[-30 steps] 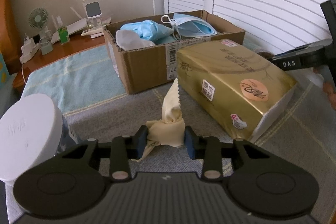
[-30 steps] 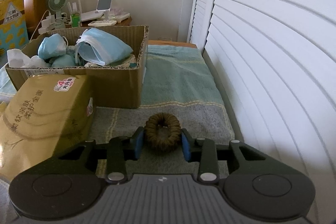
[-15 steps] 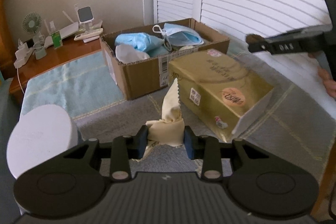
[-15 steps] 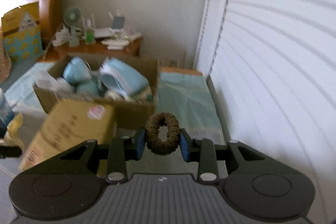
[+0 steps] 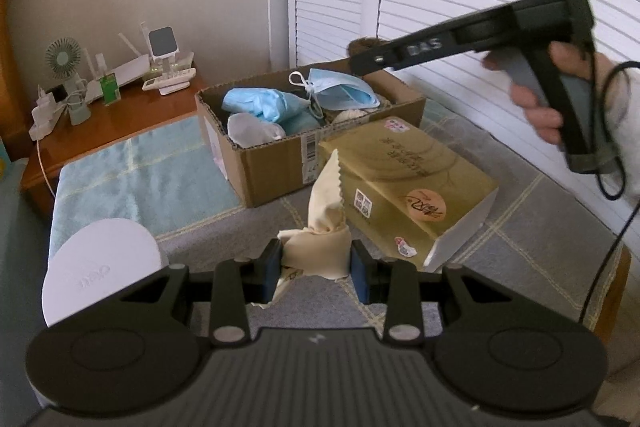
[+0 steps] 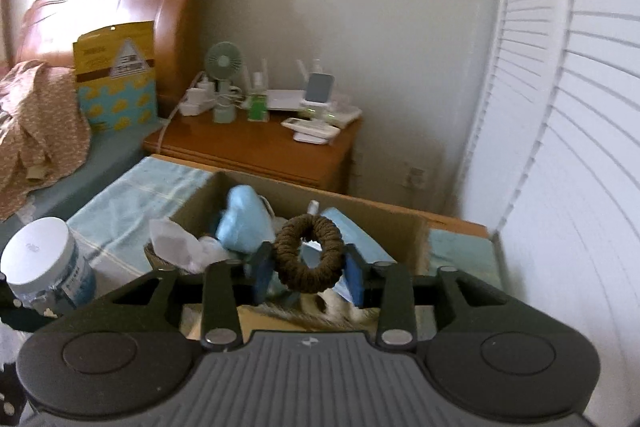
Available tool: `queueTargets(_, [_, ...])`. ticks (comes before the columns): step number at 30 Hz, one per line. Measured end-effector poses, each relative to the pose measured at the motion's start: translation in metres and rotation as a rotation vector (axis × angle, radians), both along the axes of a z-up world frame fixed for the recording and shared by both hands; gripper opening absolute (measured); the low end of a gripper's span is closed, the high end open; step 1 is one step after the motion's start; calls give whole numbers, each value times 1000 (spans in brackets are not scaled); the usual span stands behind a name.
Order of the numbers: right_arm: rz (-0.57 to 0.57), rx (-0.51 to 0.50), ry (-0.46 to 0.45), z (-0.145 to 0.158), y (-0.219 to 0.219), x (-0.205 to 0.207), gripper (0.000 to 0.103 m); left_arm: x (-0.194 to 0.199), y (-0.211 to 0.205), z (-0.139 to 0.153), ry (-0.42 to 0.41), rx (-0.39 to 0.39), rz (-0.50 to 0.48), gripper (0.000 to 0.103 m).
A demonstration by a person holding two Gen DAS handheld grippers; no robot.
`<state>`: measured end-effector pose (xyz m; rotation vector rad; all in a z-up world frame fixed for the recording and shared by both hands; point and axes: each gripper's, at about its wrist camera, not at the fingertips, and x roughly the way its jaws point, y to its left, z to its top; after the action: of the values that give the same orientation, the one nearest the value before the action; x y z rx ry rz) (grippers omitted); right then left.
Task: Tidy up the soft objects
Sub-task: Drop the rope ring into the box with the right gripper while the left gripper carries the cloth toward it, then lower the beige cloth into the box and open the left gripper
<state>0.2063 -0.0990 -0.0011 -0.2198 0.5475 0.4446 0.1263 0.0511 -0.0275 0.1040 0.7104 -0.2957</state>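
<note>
We see our right hand-held gripper [image 6: 308, 269], jaws just opening, with the hair tie [image 6: 309, 254] between them above the filling box [image 6: 404, 227]; our left hand-held gripper [image 5: 316, 269] pinches a cloth [image 5: 320, 239], yet unboxed.

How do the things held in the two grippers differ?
The brown hair tie in the right gripper is a dark closed ring; the cream cloth in the left gripper is a pale bunched sheet. The hair tie hangs over the cardboard box; the cloth sits short of it. Both are soft.

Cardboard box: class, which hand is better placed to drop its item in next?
Right. Its gripper holds the brown hair tie over the cardboard box; the left gripper, holding the cream cloth, sits short of it.
</note>
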Motion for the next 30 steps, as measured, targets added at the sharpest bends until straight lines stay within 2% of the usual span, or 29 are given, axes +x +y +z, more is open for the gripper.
queueTargets(2, [13,-6,13,-3,5,4,64,1,1,1,-2,-1,2,35])
queueTargets(4, [15,-7,14,-4,4,1,74,2,2,4,-5,-5,1,35])
queueTargets(5, [17,-7,9,-4,4,-3,86,3,3,6,-7,-5,-2,35])
queueTargets(7, [1,2,-3,-3,-1,-12,99,7,3,10,-10,-2,-8,35])
queueTargets(8, [-6,11,-9,-2,-5,-17,103,9,3,12,-13,-1,-13,35])
queueTargets(13, [-59,51,8,1,-25,-43,103,25,-4,28,-37,12,-53,35])
queueTargets(20, [-119,106,65,-8,-48,-66,103,70,-25,52,-88,26,-100,35])
queueTargets(25, [-140,87,65,-11,-56,-72,103,104,-50,60,-130,59,-153,37])
queueTargets(28, [-153,90,61,-11,-59,-73,103,123,-60,54,-131,87,-159,43])
queueTargets(29, [-157,91,60,-11,-60,-74,103,128,-63,50,-125,97,-159,51])
queueTargets(30, [-160,90,59,-11,-61,-74,103,131,-64,46,-125,103,-152,65])
